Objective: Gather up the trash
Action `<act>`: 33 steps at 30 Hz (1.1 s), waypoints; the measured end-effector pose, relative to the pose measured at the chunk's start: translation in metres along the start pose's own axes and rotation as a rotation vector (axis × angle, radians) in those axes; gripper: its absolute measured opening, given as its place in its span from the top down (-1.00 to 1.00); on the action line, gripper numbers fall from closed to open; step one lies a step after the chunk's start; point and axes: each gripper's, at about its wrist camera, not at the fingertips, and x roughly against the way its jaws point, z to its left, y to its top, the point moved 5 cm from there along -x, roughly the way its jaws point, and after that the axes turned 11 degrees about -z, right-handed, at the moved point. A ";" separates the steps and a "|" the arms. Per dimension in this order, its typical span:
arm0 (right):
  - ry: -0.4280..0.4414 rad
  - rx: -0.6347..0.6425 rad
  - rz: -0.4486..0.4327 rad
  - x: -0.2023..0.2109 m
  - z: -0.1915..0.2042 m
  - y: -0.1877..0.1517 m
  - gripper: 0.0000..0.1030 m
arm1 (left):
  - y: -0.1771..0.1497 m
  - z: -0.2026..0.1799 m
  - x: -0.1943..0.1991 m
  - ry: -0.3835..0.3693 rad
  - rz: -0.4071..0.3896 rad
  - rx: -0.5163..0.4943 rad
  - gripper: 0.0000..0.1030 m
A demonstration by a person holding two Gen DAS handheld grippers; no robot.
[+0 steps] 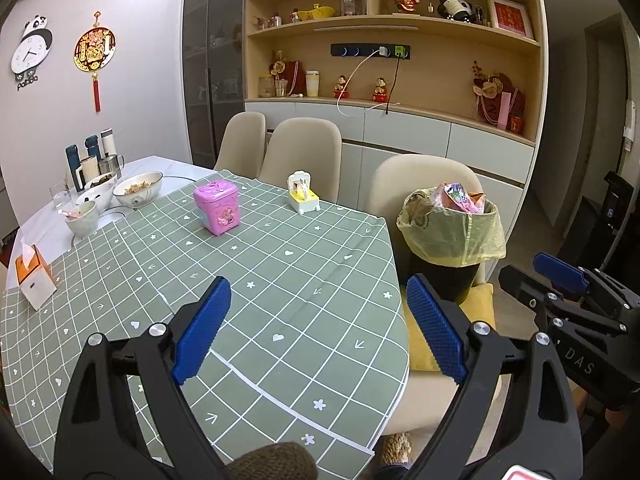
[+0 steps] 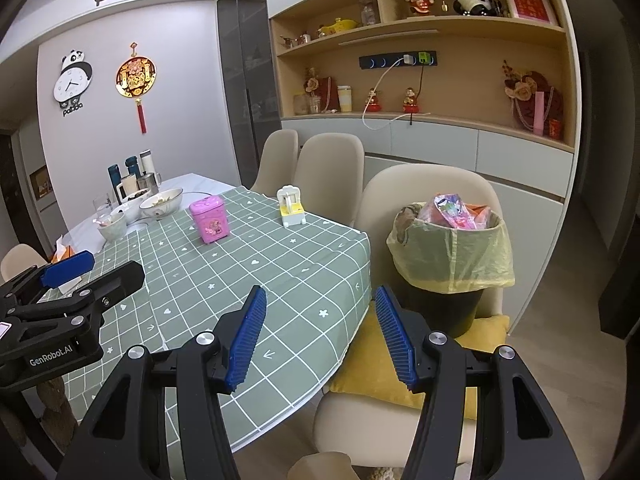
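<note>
Both tongs gape wide and hold nothing — left tongs [image 1: 316, 328] low centre, right tongs [image 2: 320, 336] likewise. The bin [image 2: 452, 256], right of centre on a chair cushion, looks brimful; pushing more in could topple it or spill wrappers [image 2: 456, 208].

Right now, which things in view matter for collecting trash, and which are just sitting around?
For the job:
- trash bin with yellow liner, wrappers on top
- left hand-held gripper, open
- right hand-held gripper, open

Lying about:
- pink toy box
- yellow toy
- bowls
- tissue box
</note>
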 end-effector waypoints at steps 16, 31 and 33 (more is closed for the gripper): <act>0.001 -0.004 -0.001 -0.001 -0.002 0.000 -0.05 | -0.001 0.000 0.000 0.000 0.001 0.000 -0.65; 0.001 -0.010 -0.003 0.000 -0.003 0.000 -0.05 | -0.004 -0.001 0.002 0.000 0.003 0.003 -0.65; 0.000 -0.007 -0.004 0.000 -0.002 0.000 -0.05 | -0.003 -0.001 0.002 -0.002 0.002 0.003 -0.65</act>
